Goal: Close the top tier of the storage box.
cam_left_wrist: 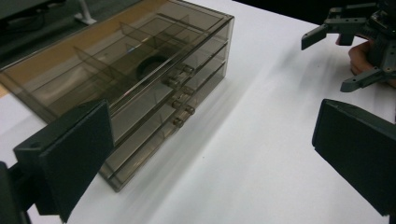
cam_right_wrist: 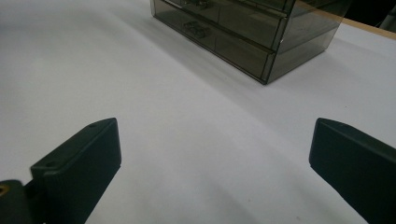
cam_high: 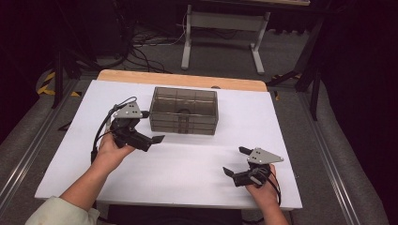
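A smoky see-through drawer box (cam_high: 184, 111) with three shut drawers stands at the middle back of the white table top (cam_high: 187, 164). A dark ring (cam_left_wrist: 150, 65) lies inside its top drawer. My left gripper (cam_high: 151, 126) hovers just left of the box front (cam_left_wrist: 140, 79), open, with nothing between its jaws (cam_left_wrist: 212, 154). My right gripper (cam_high: 236, 161) rests near the front right of the table, open and empty (cam_right_wrist: 212, 163), pointing toward the box (cam_right_wrist: 243, 32). The left gripper view also shows the right gripper (cam_left_wrist: 327, 63) farther off.
A bare wooden strip (cam_high: 183, 78) runs along the table's far edge. Behind the table, a white desk frame (cam_high: 220, 28) and loose cables (cam_high: 145, 44) sit on the floor. Metal rails (cam_high: 324, 154) flank the table's sides.
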`<state>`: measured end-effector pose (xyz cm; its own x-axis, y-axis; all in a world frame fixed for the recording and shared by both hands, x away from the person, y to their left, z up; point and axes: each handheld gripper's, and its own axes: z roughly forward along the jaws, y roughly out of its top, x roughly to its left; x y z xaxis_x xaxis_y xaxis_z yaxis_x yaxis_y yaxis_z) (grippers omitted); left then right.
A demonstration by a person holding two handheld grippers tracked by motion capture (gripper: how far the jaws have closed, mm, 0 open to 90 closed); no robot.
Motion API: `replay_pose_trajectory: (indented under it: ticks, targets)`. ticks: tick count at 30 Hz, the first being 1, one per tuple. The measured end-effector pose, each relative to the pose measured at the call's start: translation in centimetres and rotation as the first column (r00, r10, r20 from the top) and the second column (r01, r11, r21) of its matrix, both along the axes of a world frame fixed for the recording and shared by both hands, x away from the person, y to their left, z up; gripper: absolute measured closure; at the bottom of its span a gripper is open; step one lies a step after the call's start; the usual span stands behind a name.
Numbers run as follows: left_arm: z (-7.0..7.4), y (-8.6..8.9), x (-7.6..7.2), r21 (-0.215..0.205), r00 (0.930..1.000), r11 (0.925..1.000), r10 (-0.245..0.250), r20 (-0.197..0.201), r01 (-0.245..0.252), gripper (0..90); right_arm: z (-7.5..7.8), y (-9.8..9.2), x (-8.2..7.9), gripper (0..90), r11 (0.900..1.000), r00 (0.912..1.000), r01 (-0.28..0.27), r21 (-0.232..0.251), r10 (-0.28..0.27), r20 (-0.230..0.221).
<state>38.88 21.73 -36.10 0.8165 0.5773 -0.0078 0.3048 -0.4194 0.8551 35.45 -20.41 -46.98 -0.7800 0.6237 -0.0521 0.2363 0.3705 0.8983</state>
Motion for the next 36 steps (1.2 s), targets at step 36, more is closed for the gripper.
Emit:
replay_pose_trajectory:
  ticks: [36]
  targets:
    - [-6.6, 7.2, -3.9, -0.114, 0.9947, 0.9916, 0.069, 0.075, -0.061, 0.0, 0.0, -0.1, -0.1, 2.7, 1.0, 1.0, 0.002, 0.004, -0.002, 0.001]
